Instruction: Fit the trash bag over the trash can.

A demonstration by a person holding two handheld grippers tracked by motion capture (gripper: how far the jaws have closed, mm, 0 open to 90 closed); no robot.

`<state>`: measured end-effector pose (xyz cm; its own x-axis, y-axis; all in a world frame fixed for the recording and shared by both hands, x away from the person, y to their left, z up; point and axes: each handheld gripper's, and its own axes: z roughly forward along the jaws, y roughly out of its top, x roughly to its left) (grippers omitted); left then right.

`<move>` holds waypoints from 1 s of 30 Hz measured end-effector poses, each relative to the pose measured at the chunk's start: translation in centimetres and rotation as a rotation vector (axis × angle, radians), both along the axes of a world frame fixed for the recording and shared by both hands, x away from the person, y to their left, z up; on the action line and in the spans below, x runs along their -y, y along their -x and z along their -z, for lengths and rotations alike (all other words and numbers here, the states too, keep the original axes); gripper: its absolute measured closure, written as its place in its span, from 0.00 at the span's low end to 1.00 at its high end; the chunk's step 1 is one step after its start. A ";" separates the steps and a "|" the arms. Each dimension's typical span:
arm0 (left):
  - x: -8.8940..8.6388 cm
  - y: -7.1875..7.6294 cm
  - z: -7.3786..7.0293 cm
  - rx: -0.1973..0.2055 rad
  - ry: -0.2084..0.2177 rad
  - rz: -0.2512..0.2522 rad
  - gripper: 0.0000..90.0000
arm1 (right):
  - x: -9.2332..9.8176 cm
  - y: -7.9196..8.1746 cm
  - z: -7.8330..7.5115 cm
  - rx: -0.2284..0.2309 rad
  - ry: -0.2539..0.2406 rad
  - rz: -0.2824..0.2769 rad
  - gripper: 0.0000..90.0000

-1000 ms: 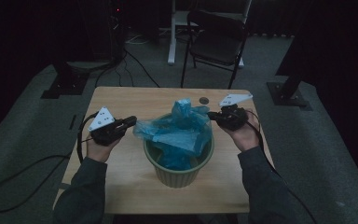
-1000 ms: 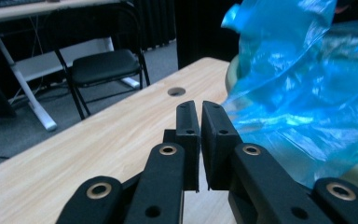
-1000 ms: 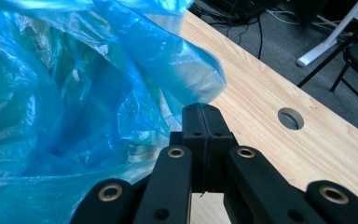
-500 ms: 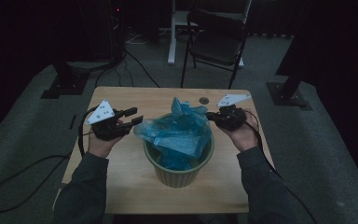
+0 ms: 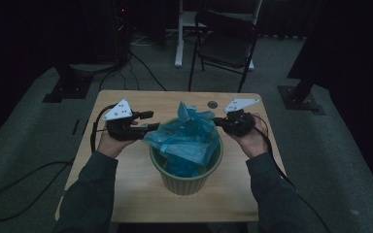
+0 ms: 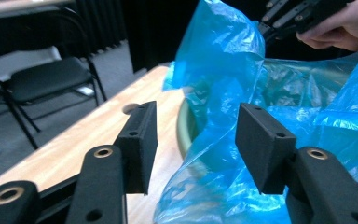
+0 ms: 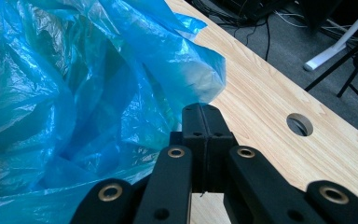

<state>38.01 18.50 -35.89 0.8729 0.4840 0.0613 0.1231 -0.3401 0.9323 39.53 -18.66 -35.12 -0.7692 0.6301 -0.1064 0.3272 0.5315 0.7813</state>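
A ribbed green bin (image 5: pixel 187 182) stands near the middle of the wooden table (image 5: pixel 126 194), toward the person's side, and a crumpled blue plastic bag (image 5: pixel 187 143) sits in it, its lower part sunk inside while loose folds spill over the rim on the left and rise in a peak at the back. The bag's long axis runs roughly upright, the peak pointing up and slightly away from the person.

The left gripper (image 5: pixel 148 121) is held level just left of the bin, aimed across the table toward the bag. Its jaws have just been opening and now stand wide apart; in the left gripper view a fold of the bag (image 6: pixel 214 140) lies in the gap, but the pads (image 6: pixel 142 140) do not press on it.

The right gripper (image 5: pixel 218 121) is held level on the bin's far right side, pointing inward at the bag. Its jaws are pressed together; in the right gripper view the bag's edge (image 7: pixel 186 70) lies right at the closed tips (image 7: pixel 203 116), but I cannot tell whether film is pinched between them.
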 end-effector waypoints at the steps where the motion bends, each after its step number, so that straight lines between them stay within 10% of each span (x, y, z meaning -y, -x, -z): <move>1: 0.2 -0.1 0.0 -0.005 -0.003 0.008 0.54 | 0.0 0.0 0.0 0.000 0.000 -0.001 1.00; 8: 1.1 -1.3 0.3 -0.066 -0.061 0.055 0.57 | -0.1 0.0 0.0 -0.003 0.005 -0.009 1.00; 17: 2.5 -2.6 0.0 -0.102 -0.217 0.079 0.89 | 0.1 -0.1 -0.2 -0.003 0.017 -0.014 1.00; 30: 2.3 -3.6 0.6 -0.113 -0.216 -0.050 1.00 | 0.7 -0.7 0.4 -0.019 0.029 0.030 1.00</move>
<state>41.63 16.24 -36.48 0.8552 0.5135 0.0710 0.2446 -0.5204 0.8181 40.18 -19.34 -35.53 -0.7521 0.6497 -0.1108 0.3578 0.5436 0.7592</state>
